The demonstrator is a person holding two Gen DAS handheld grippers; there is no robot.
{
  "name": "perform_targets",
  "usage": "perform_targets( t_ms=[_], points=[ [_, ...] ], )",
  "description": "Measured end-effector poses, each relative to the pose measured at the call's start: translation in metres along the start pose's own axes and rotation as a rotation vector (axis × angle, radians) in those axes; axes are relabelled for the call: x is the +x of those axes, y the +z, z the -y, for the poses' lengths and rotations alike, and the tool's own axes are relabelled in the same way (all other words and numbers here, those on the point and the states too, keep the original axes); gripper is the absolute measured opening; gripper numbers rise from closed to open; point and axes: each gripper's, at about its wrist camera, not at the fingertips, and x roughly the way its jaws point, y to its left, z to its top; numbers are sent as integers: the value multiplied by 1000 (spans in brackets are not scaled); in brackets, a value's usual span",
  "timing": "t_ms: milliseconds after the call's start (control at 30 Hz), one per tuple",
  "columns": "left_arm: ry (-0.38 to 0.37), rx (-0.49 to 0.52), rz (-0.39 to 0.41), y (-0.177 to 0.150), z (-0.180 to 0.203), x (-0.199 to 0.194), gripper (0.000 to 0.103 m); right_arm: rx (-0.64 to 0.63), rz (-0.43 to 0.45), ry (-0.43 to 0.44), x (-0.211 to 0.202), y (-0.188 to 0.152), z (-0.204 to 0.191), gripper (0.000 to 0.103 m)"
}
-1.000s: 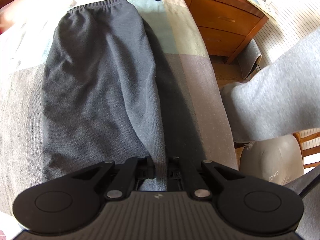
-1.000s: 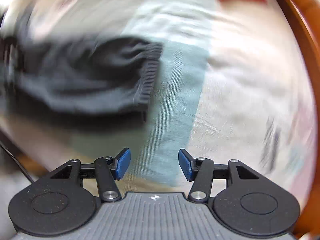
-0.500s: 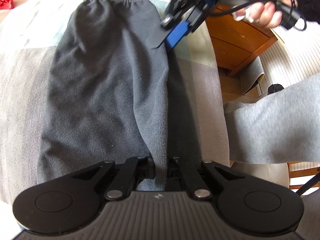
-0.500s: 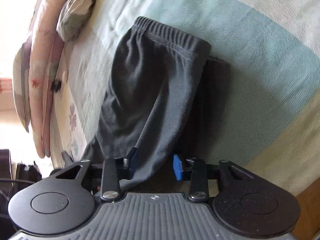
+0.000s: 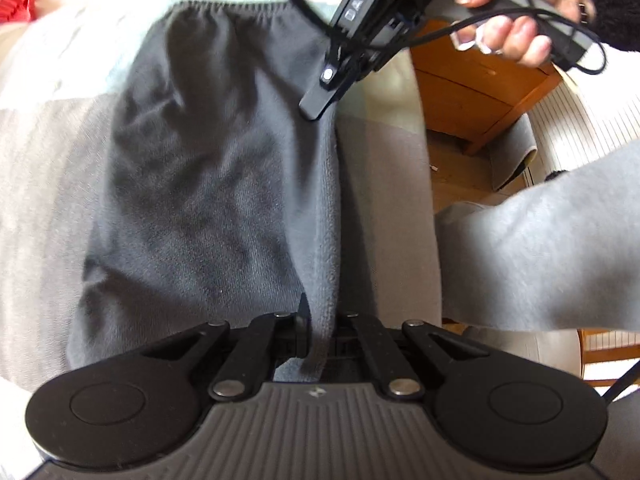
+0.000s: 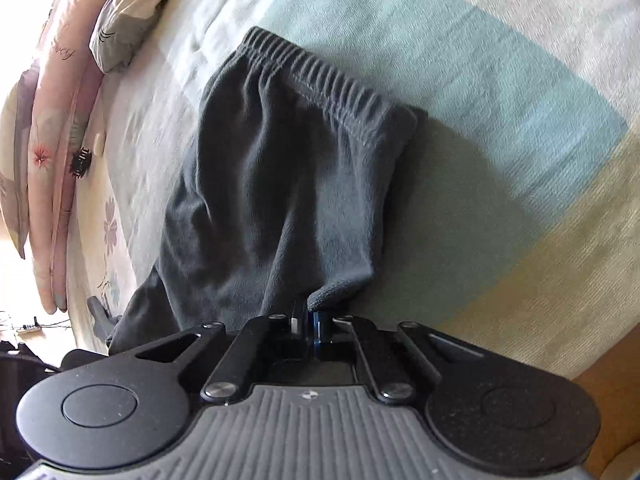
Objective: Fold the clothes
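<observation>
Dark grey trousers (image 5: 208, 184) lie lengthwise on the bed, folded along their length, elastic waistband (image 5: 236, 6) at the far end. My left gripper (image 5: 320, 336) is shut on the trousers' right edge at the near end. In the left wrist view my right gripper (image 5: 320, 108) pinches the same edge farther up, near the waistband. From the right wrist view, that gripper (image 6: 310, 322) is shut on a fold of the trousers (image 6: 276, 184), with the ribbed waistband (image 6: 316, 76) ahead.
The bed cover (image 6: 500, 92) has teal, cream and grey bands. Pillows (image 6: 124, 16) line the far side. A wooden nightstand (image 5: 472, 92) stands beyond the bed's right edge. A person's grey-clad leg (image 5: 540, 248) is close at right, and a hand (image 5: 516, 36) holds the right gripper.
My right gripper came down to the trousers' edge near the waistband and shut on it. My left gripper kept its hold, and the cloth between them has lifted slightly.
</observation>
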Motion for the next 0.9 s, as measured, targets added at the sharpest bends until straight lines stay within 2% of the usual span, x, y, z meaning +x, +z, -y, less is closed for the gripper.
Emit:
perform_targets(
  t_ms=[67, 167, 333, 400, 533, 633, 700, 800, 900],
  points=[
    [-11, -6, -3, 2, -3, 7, 1, -12, -5, -8, -2, 2, -1, 5],
    [-23, -43, 9, 1, -7, 2, 4, -6, 51, -15, -19, 5, 1, 14],
    [-40, -161, 25, -7, -17, -13, 34, 5, 143, -28, -46, 11, 6, 23],
    [-41, -199, 30, -13, -20, -20, 40, 34, 174, -40, -47, 19, 12, 23],
    [-29, -242, 18, -27, -21, -35, 42, 43, 198, -67, -52, 26, 20, 22],
    [-1, -288, 3, -42, -27, -54, 43, -16, 222, -114, -65, 22, 10, 23],
    [18, -319, -7, -51, -30, -66, 43, -74, 255, -175, -75, 23, -3, 25],
    [46, -365, -21, -66, -35, -84, 43, -200, 315, -241, -90, 28, -26, 25],
    [74, -411, -36, -80, -41, -102, 44, -371, 321, -235, -90, 37, -52, 25]
  ],
)
